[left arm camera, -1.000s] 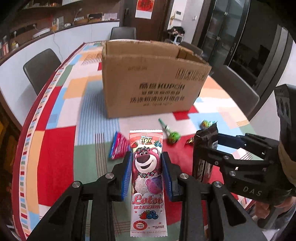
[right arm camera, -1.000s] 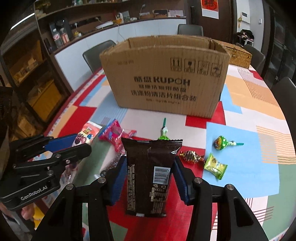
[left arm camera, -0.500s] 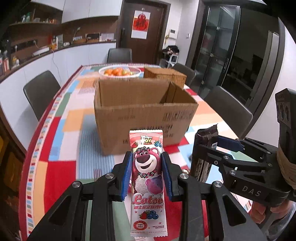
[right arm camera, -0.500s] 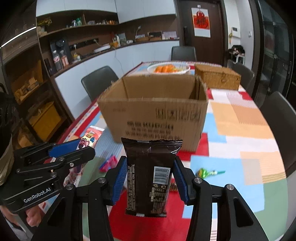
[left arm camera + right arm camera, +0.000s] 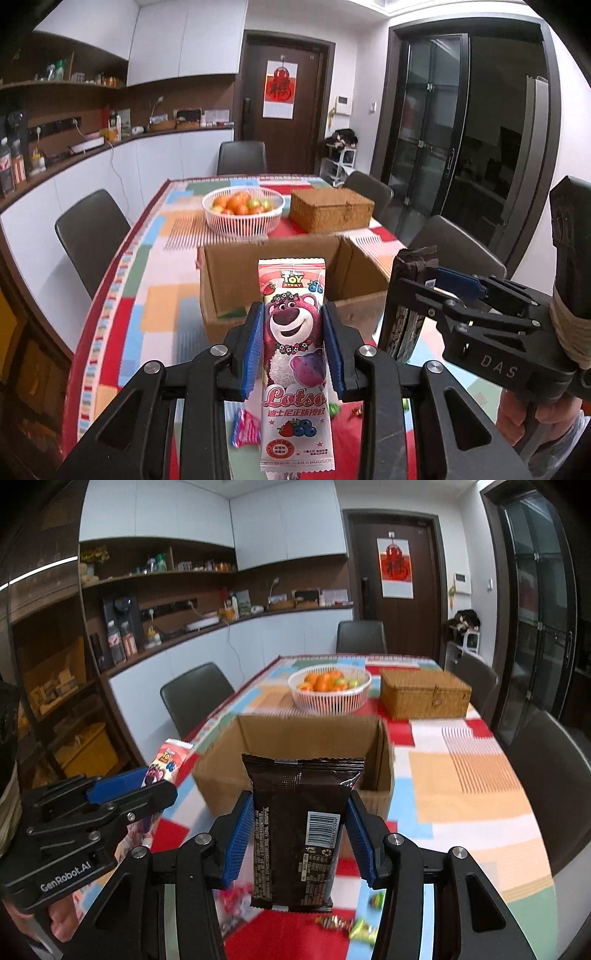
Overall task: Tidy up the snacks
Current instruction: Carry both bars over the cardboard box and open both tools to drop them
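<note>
Left wrist view: the left gripper [image 5: 291, 347] is clamped on the pink Lotso snack pack [image 5: 294, 363] at mid-length, held up in front of the open cardboard box [image 5: 295, 284]. Looks light and crinkly, so mid-body seems the best place to pinch it.

Right wrist view: the right gripper [image 5: 300, 840] pinches a dark brown snack bag [image 5: 301, 830] by its sides, also short of the box. Probably slippery film, soft inside. Loose candies [image 5: 347, 925] lie on the tablecloth [image 5: 469, 775].

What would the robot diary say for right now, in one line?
left gripper: shut on Lotso snack pack | right gripper: shut on brown snack pack | cardboard box: open, ahead
</note>
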`<state>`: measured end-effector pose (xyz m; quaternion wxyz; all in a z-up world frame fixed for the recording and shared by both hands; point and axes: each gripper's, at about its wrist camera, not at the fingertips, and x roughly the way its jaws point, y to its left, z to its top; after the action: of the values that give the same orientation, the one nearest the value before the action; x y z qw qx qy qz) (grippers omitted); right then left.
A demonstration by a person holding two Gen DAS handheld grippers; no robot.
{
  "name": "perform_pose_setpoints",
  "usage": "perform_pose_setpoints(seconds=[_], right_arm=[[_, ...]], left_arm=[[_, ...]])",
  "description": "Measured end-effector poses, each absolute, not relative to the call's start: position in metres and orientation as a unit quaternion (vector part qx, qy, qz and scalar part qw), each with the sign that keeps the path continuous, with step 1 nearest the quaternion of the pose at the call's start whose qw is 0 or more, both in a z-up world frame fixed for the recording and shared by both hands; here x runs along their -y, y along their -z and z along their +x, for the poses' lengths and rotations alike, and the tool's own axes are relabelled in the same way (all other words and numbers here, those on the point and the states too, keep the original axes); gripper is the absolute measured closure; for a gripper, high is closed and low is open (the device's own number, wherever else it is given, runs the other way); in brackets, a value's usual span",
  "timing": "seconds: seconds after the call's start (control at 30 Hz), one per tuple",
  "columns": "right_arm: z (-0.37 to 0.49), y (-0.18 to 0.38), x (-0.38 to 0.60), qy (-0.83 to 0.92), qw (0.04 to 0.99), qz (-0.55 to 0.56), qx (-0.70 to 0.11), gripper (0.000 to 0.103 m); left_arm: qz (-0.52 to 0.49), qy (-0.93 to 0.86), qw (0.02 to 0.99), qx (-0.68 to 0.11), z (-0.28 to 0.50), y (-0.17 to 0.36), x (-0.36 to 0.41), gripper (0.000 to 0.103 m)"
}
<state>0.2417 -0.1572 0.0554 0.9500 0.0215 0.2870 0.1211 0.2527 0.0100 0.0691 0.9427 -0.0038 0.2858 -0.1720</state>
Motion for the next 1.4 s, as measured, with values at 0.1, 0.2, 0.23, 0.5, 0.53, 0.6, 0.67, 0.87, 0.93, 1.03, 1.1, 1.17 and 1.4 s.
perform_pose_setpoints(seconds=[0.1, 0.2, 0.23, 0.5, 0.53, 0.6, 0.67, 0.87, 0.93, 1.03, 1.1, 1.17, 1.4], right_arm=[[0.252, -0.067, 0.159, -0.119, 0.955, 0.024, -0.271, 0.053], [0.262, -0.078, 0.16, -0.115, 0.959, 0.027, -0.258, 0.053], [0.266, -0.082, 0.16, -0.115, 0.96, 0.025, -0.255, 0.053], [0.298, -0.1, 0.16, -0.107, 0.965, 0.027, -0.236, 0.053], [0.302, -0.101, 0.16, -0.106, 0.966, 0.028, -0.234, 0.053], [0.311, -0.102, 0.16, -0.1, 0.967, 0.025, -0.232, 0.053], [0.322, -0.1, 0.16, -0.097, 0.966, 0.025, -0.24, 0.053], [0.357, -0.081, 0.159, -0.095, 0.957, 0.02, -0.274, 0.053], [0.366, -0.072, 0.159, -0.093, 0.954, 0.02, -0.286, 0.053], [0.379, -0.058, 0.159, -0.091, 0.947, 0.019, -0.307, 0.053], [0.385, -0.048, 0.158, -0.092, 0.942, 0.02, -0.322, 0.053], [0.393, -0.037, 0.158, -0.097, 0.934, 0.019, -0.344, 0.052], [0.39, -0.027, 0.163, -0.068, 0.93, 0.007, -0.36, 0.036]], left_arm=[[0.0, 0.168, 0.946, -0.277, 0.261, -0.077, -0.011, 0.072], [0.001, 0.166, 0.948, -0.27, 0.271, -0.084, -0.011, 0.072], [0.002, 0.167, 0.949, -0.268, 0.276, -0.086, -0.011, 0.072], [0.003, 0.162, 0.949, -0.271, 0.312, -0.09, -0.009, 0.072], [0.003, 0.162, 0.948, -0.273, 0.317, -0.089, -0.009, 0.072], [0.003, 0.16, 0.947, -0.277, 0.325, -0.085, -0.008, 0.072], [0.0, 0.162, 0.945, -0.284, 0.335, -0.081, -0.006, 0.072], [-0.008, 0.166, 0.934, -0.315, 0.365, -0.059, 0.001, 0.072], [-0.01, 0.165, 0.93, -0.328, 0.376, -0.05, 0.003, 0.072], [-0.013, 0.16, 0.926, -0.343, 0.386, -0.04, 0.005, 0.071], [-0.014, 0.155, 0.924, -0.348, 0.394, -0.034, 0.005, 0.068], [-0.01, 0.139, 0.925, -0.352, 0.397, -0.028, 0.005, 0.039], [0.009, 0.112, 0.935, -0.337, 0.384, -0.032, 0.0, 0.037]])
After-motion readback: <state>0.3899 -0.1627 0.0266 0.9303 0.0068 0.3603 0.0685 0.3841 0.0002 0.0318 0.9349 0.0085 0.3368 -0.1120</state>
